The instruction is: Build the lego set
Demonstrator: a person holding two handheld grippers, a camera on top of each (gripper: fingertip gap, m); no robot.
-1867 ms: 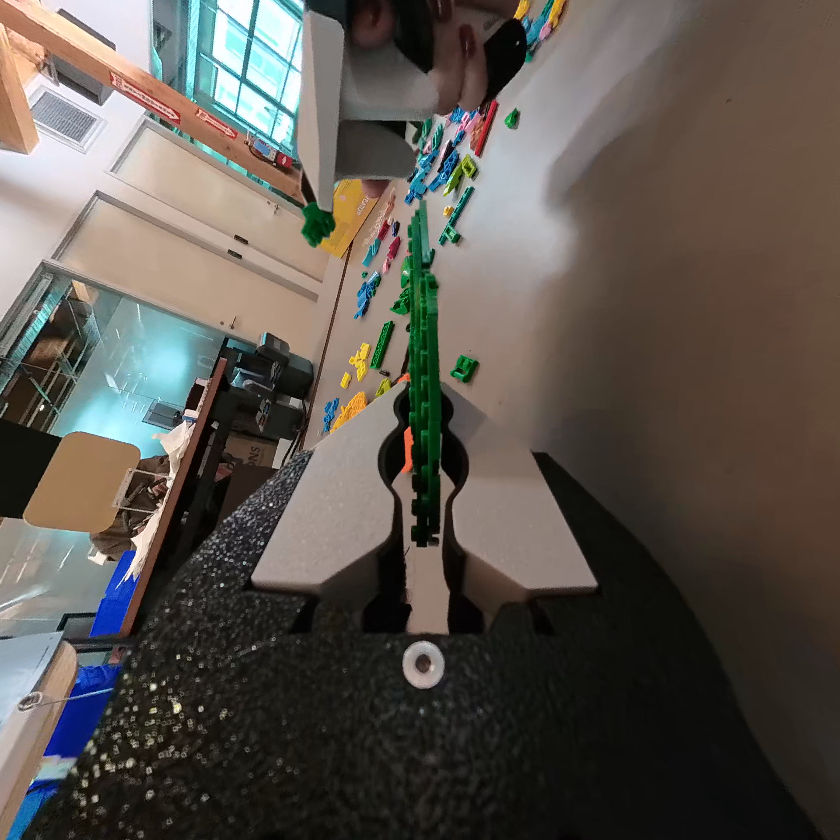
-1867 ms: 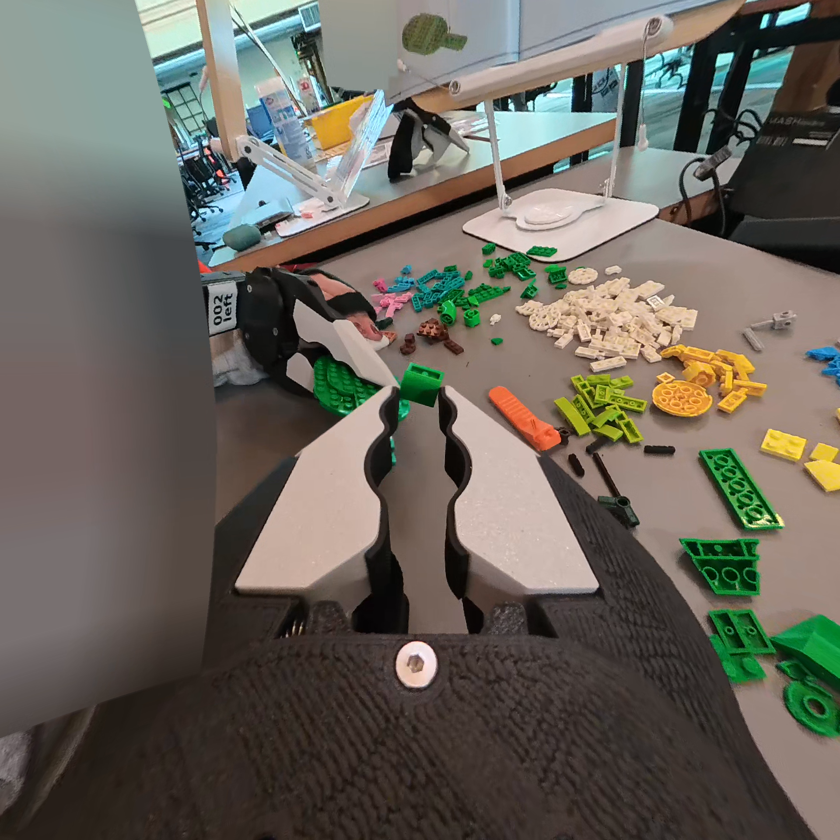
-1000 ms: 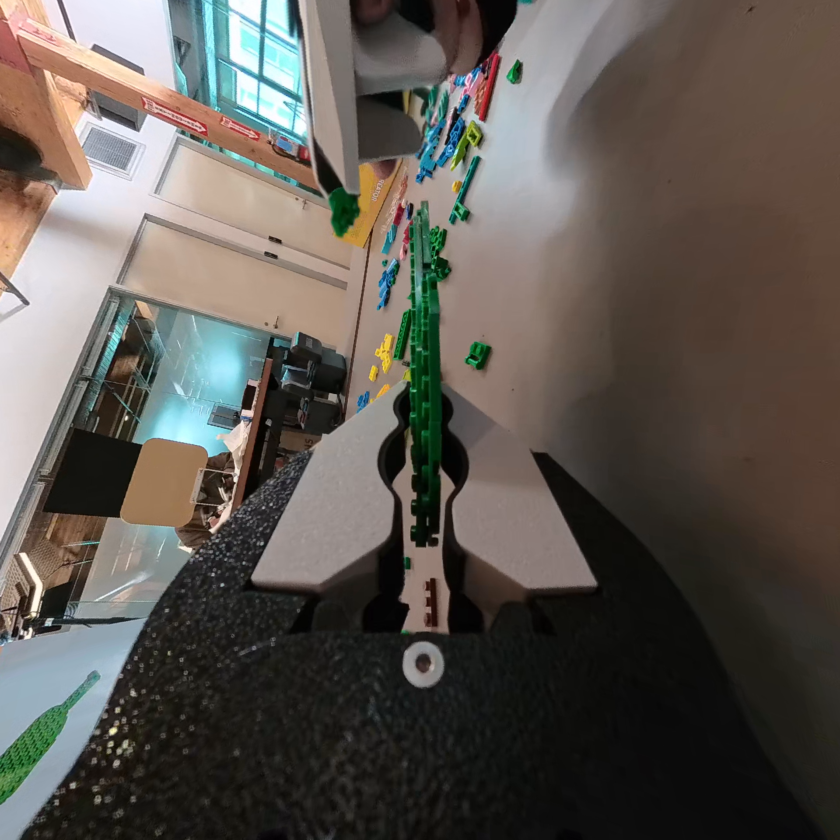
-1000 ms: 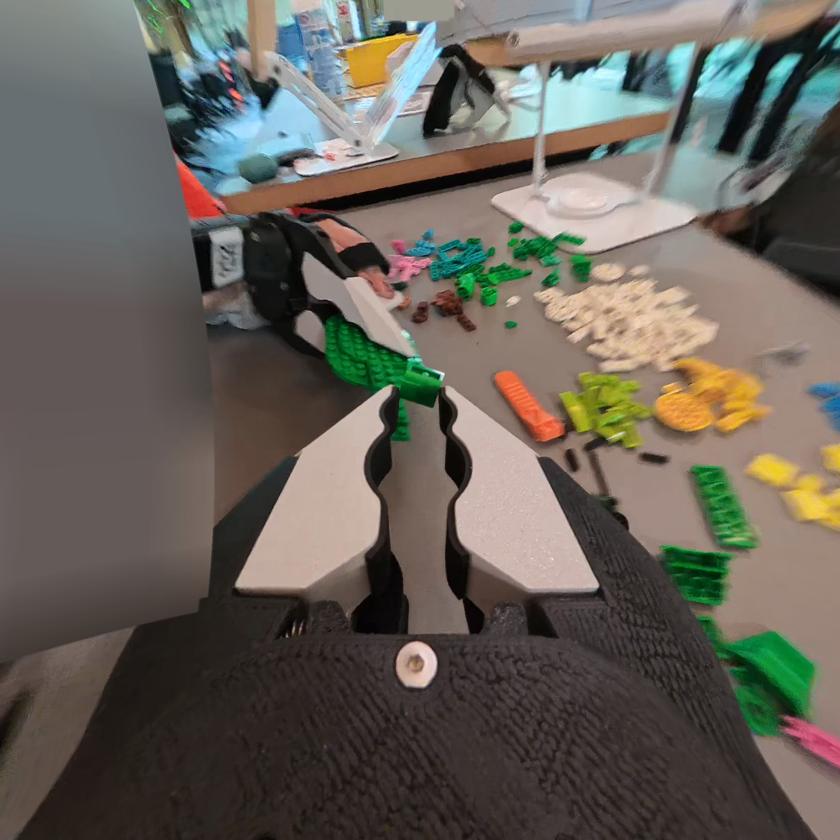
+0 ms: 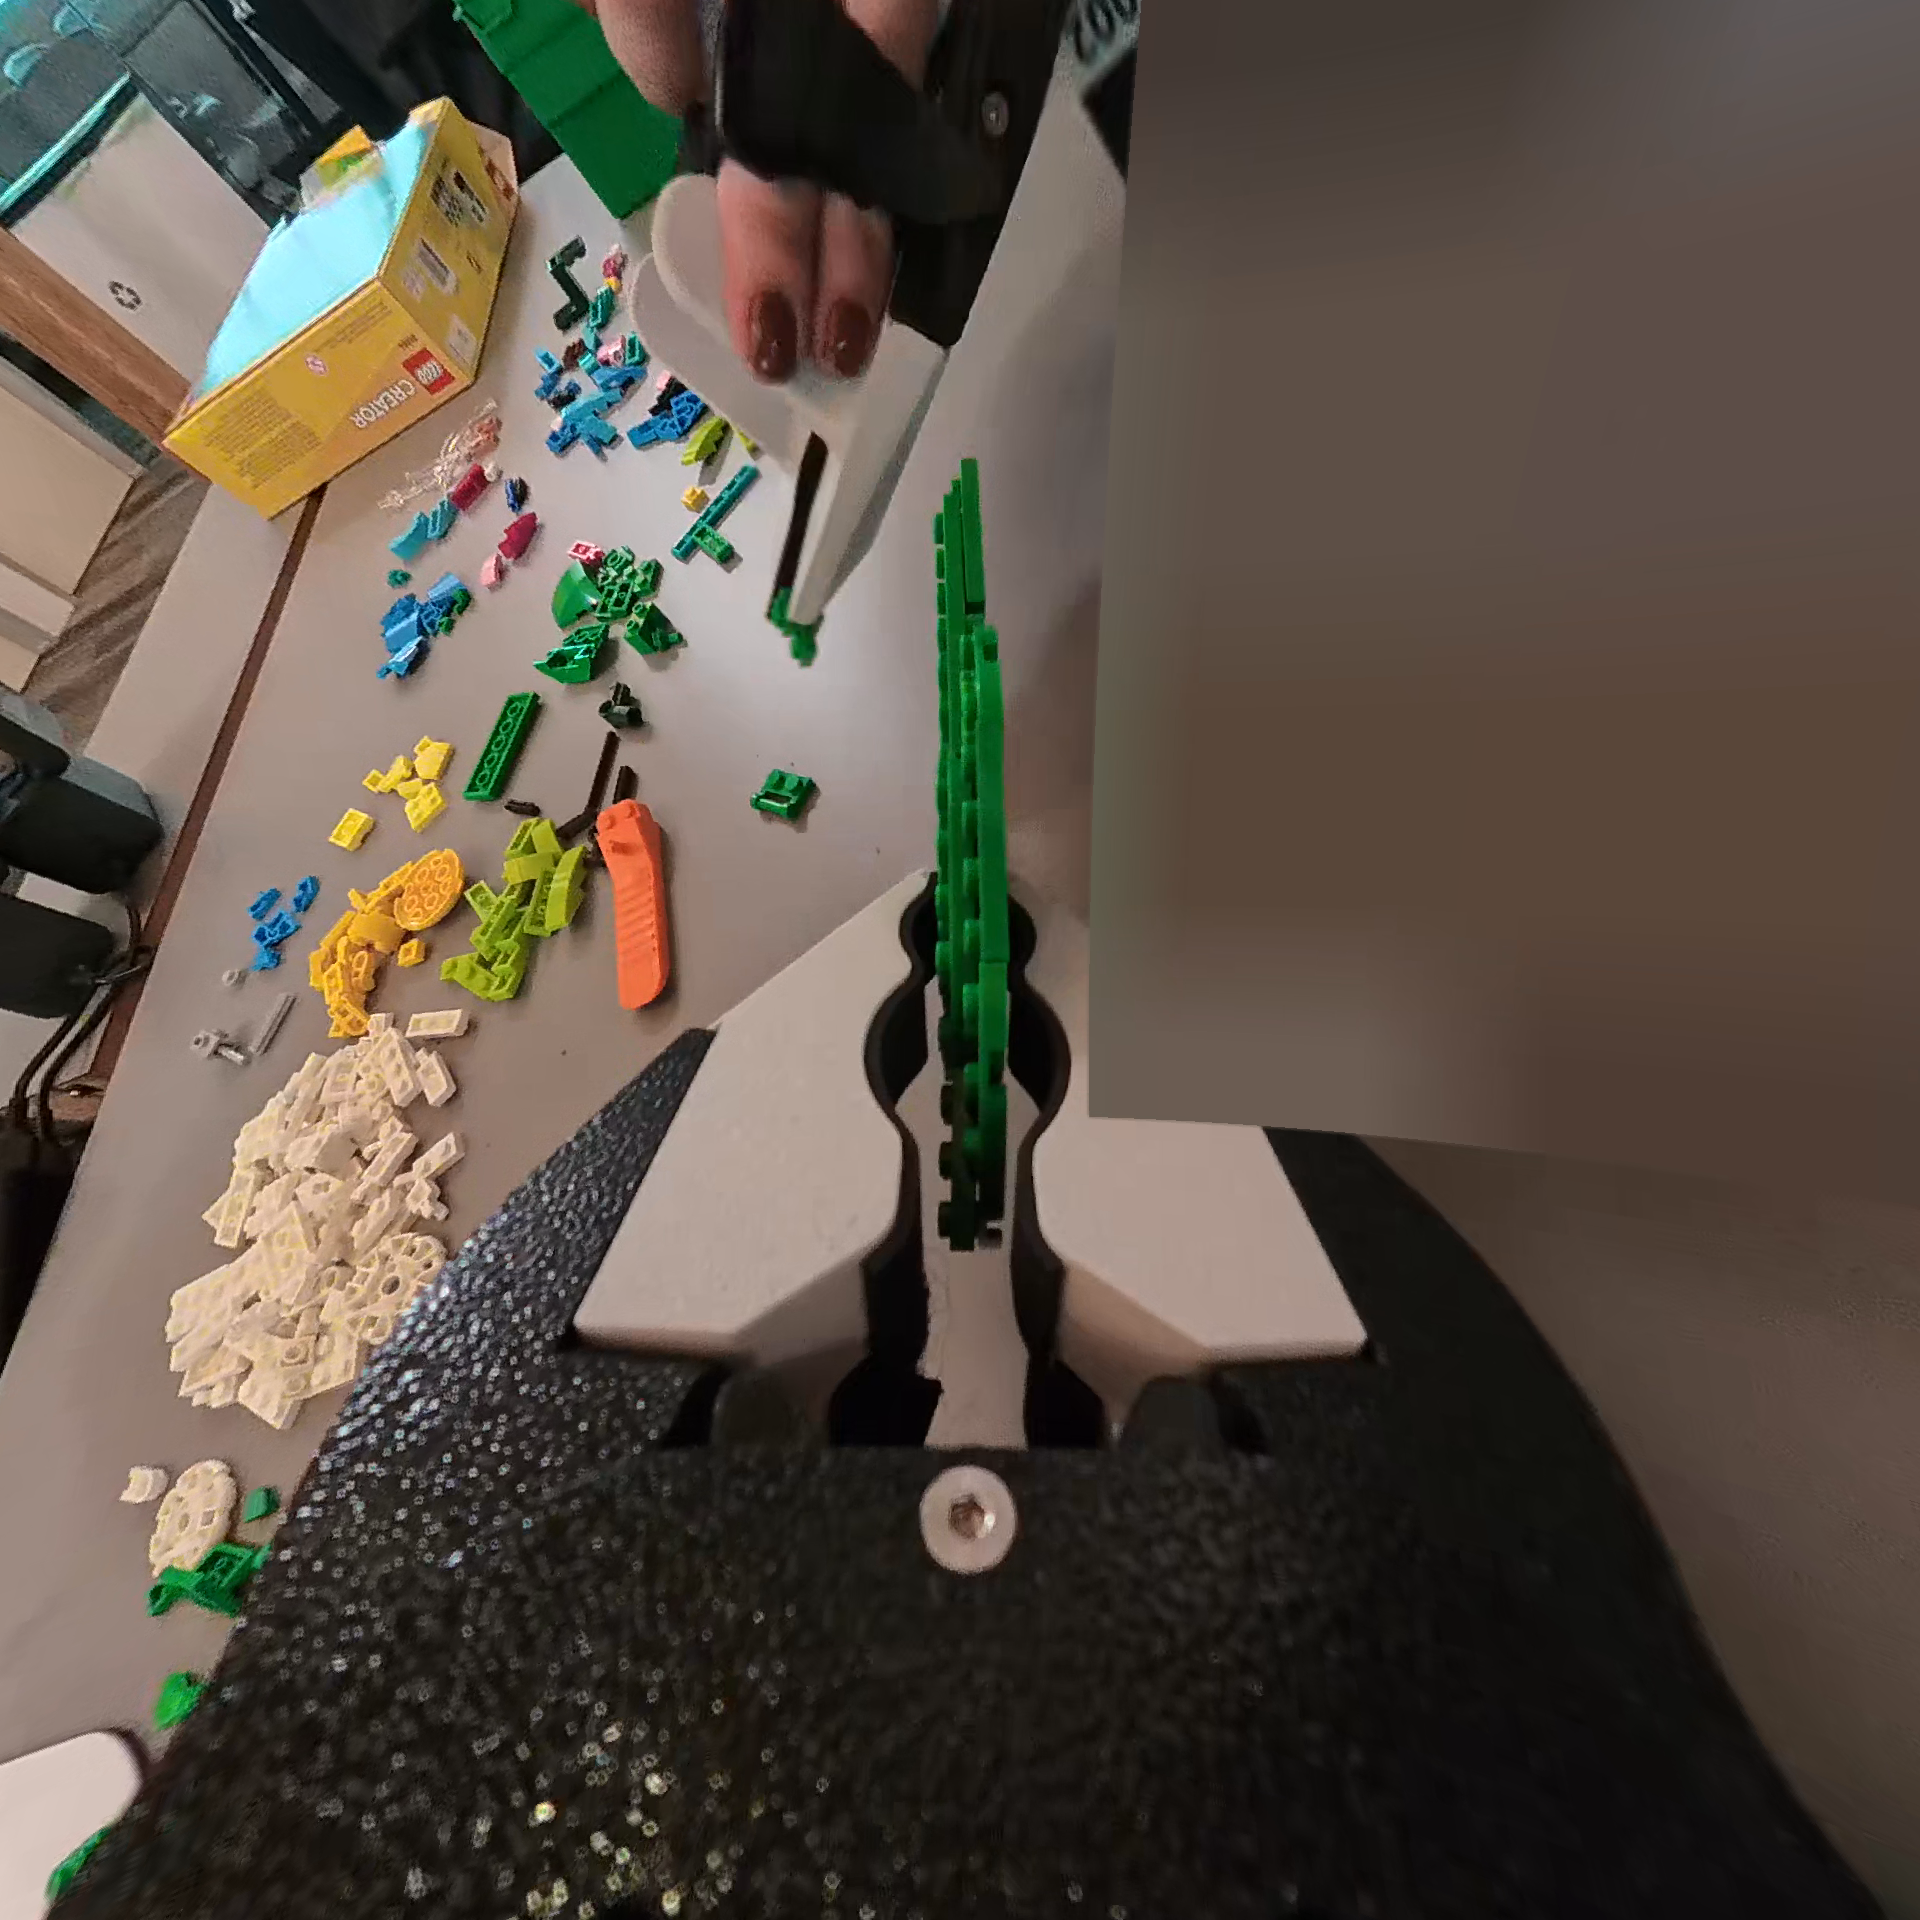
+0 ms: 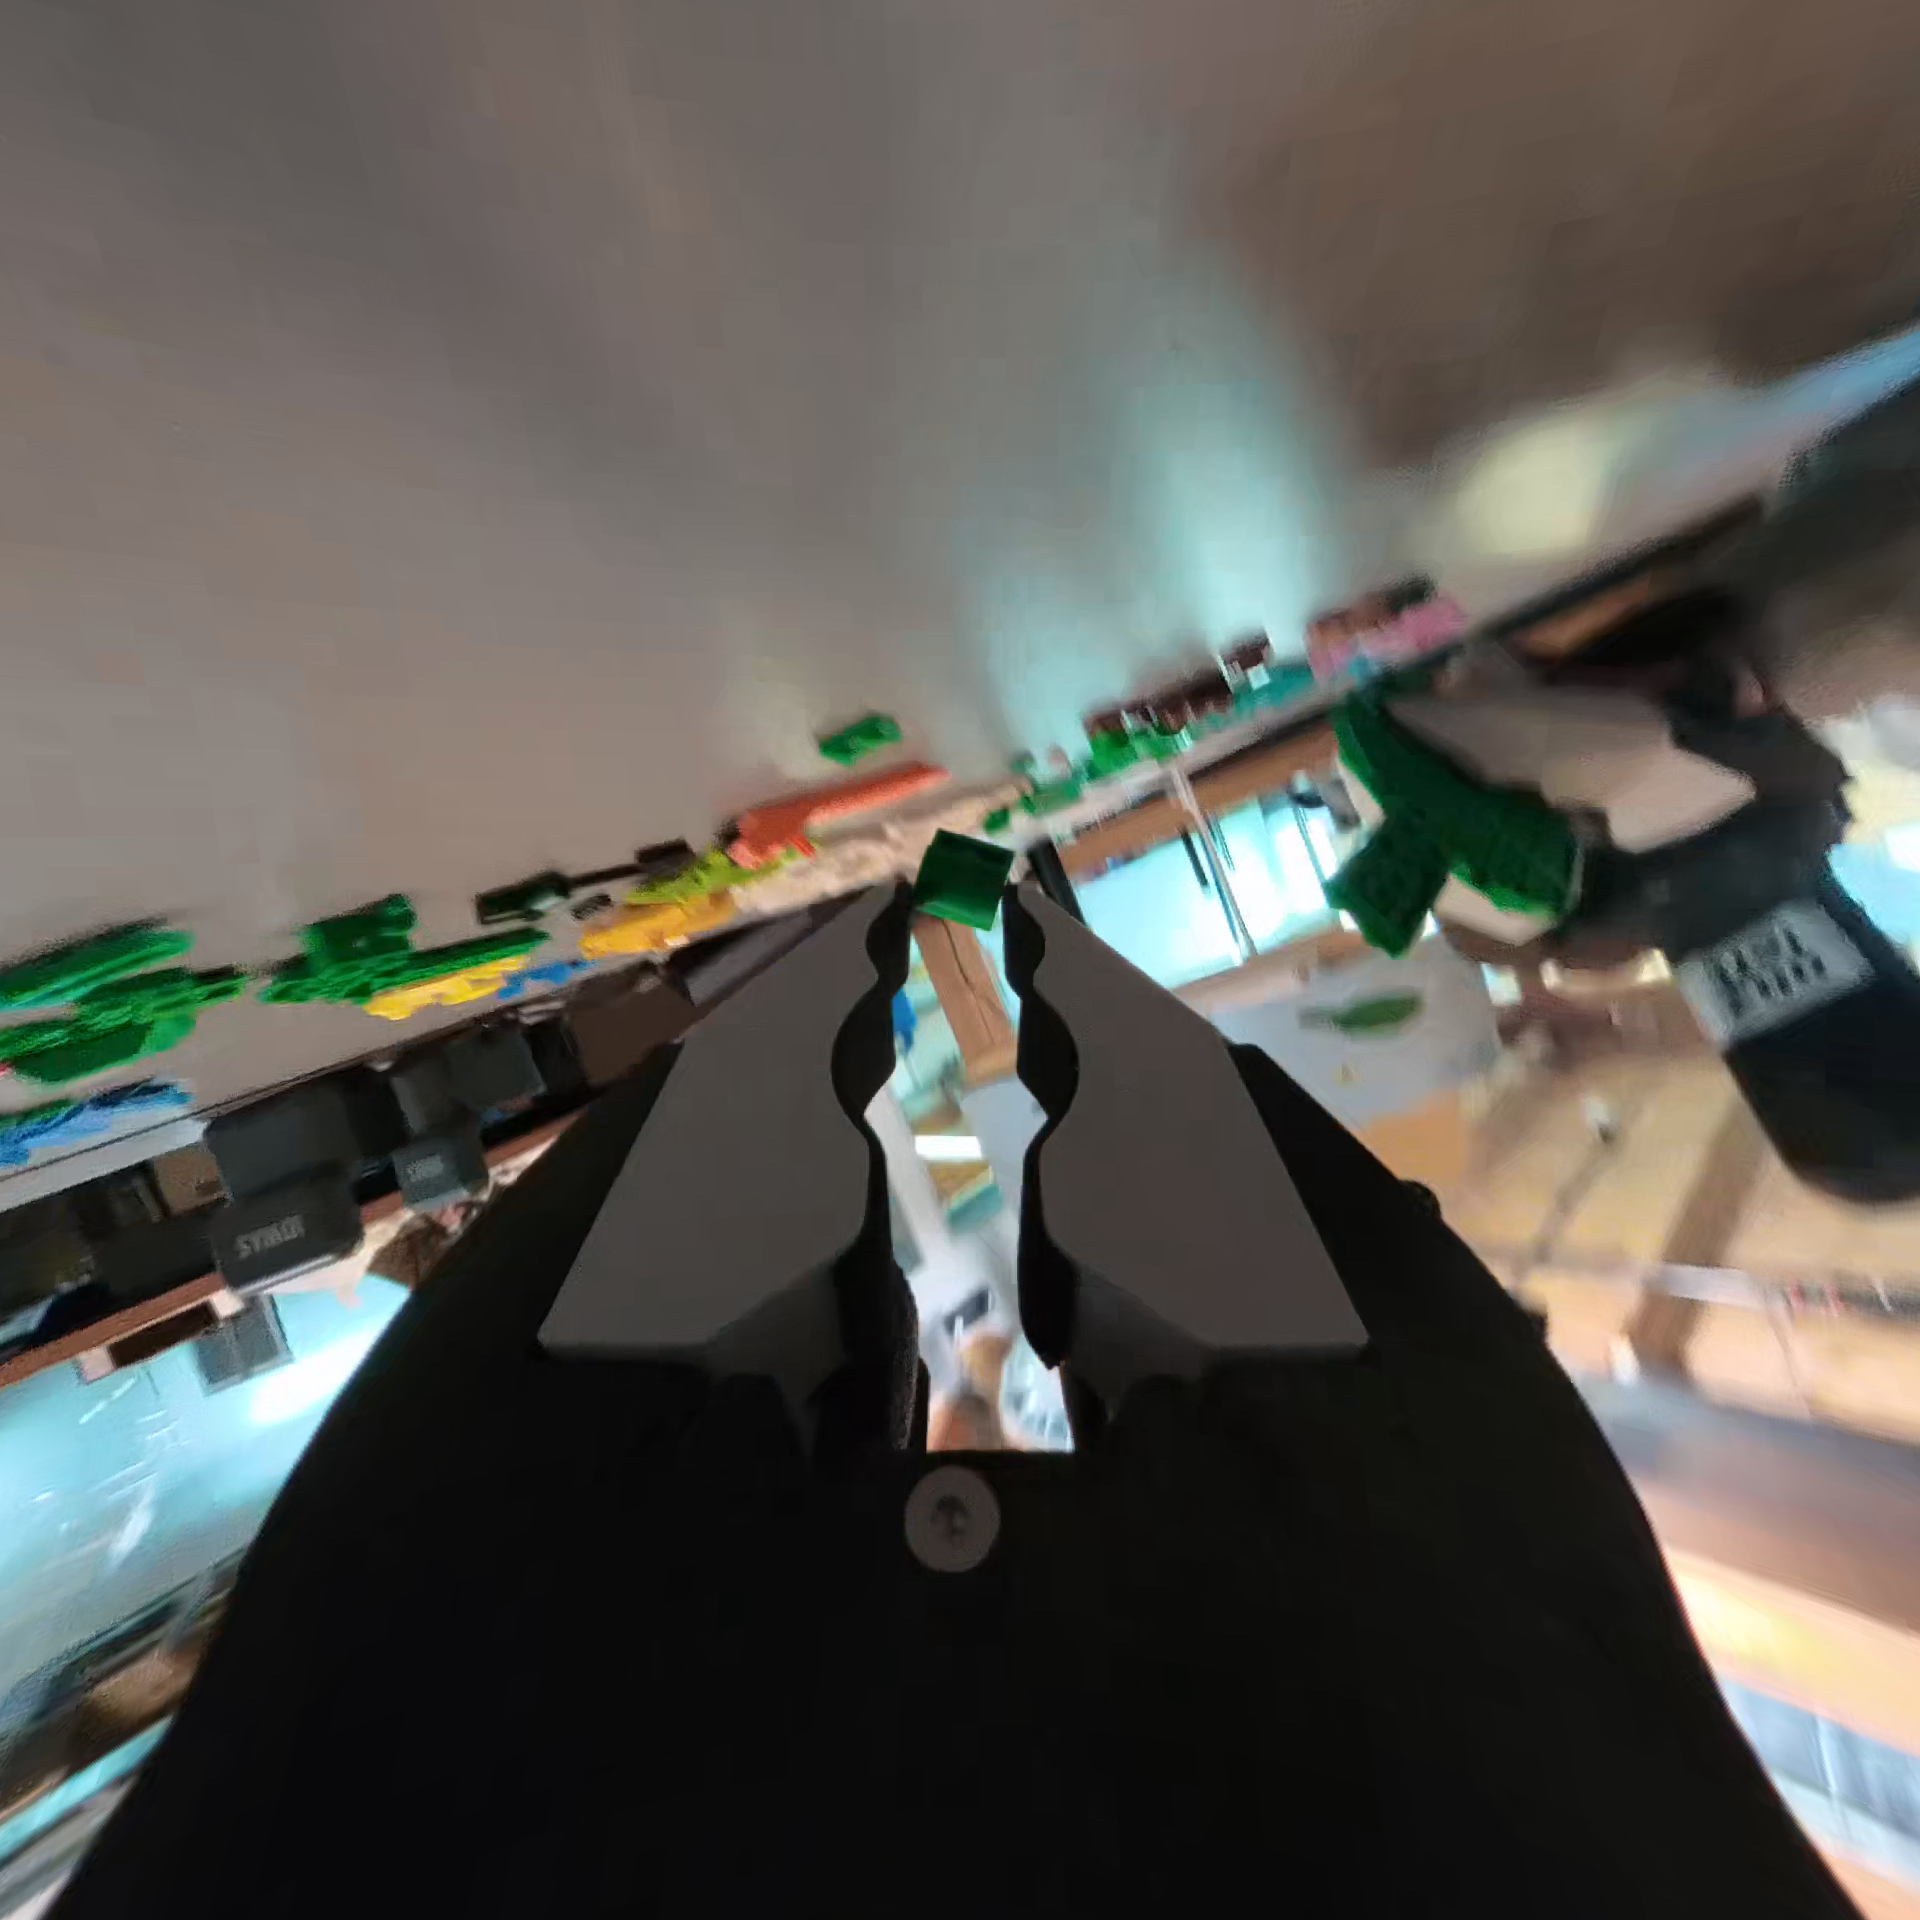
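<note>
While left tongs [image 5: 966, 914] clamp green plates [image 5: 971, 727], right tongs [image 6: 958, 902] pinch green brick [image 6: 961, 881].

1. Left wrist view: sharp, evenly lit, soft shadows under the bricks [image 5: 343, 1226]; wide-angle bending at edges.
2. Right wrist view: heavy motion blur; bright windows [image 6: 1278, 862] behind, fingers [image 6: 727, 1143] dark, backlit.

green plate assembly [image 5: 971, 831], orange tool [image 5: 636, 909], yellow box [image 5: 353, 343].

Each gripper [image 5: 971, 914] is built from a black textured housing, one silver screw [image 5: 964, 1525] at its centre, and pale grey fingers [image 5: 800, 1132] lined with wavy black pads. A black fingerless glove [image 5: 831, 114] is worn.
</note>
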